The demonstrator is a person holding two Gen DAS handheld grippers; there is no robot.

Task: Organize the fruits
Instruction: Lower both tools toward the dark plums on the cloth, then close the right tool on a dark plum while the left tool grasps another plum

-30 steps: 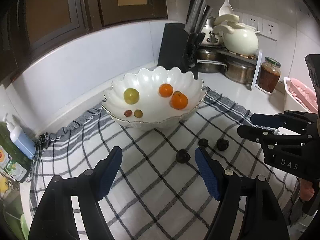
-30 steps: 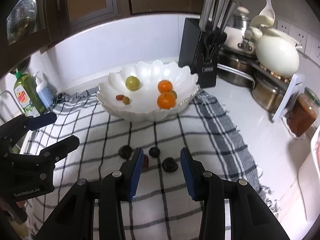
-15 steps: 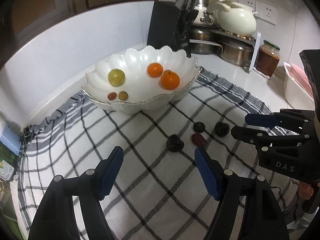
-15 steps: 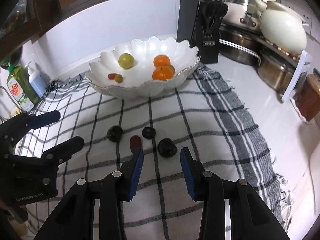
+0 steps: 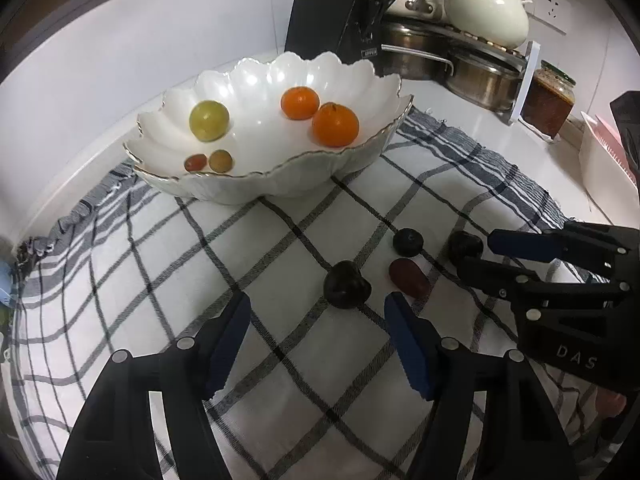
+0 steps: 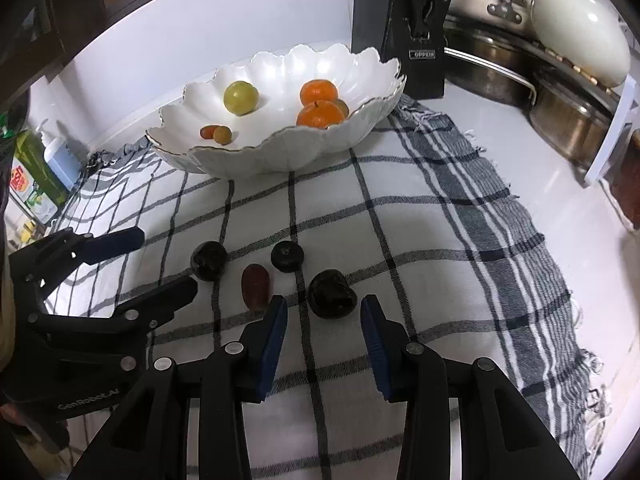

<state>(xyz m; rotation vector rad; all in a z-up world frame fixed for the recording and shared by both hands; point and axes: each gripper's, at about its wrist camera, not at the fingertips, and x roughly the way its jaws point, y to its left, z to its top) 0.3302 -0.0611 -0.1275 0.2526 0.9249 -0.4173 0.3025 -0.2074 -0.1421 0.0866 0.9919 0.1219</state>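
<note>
A white scalloped bowl (image 5: 360,160) (image 6: 372,120) holds two oranges (image 5: 335,124), a yellow-green fruit (image 5: 209,120) and two small fruits. Three dark plums and a red oblong fruit (image 5: 408,280) (image 6: 256,286) lie on the checked cloth. My left gripper (image 5: 316,299) (image 6: 168,258) hovers low, its jaws closing with nothing between them; one dark plum (image 5: 346,290) (image 6: 209,260) lies just past its tips. My right gripper (image 6: 324,302) (image 5: 476,254) stands open, with another plum (image 6: 332,294) (image 5: 464,244) at its fingertips, untouched. The third plum (image 5: 407,242) sits between the two.
A black knife block (image 6: 416,40) stands behind the bowl. Steel pots (image 5: 480,76), a white teapot (image 5: 488,16) and a jar (image 5: 548,100) line the back right. A pink rack (image 5: 604,160) is at the right edge, and soap bottles (image 6: 40,168) at the far left.
Both grippers have sunk toward the cloth and come closer to the dark fruits. The left jaws have narrowed a little. The fruits have not moved.
</note>
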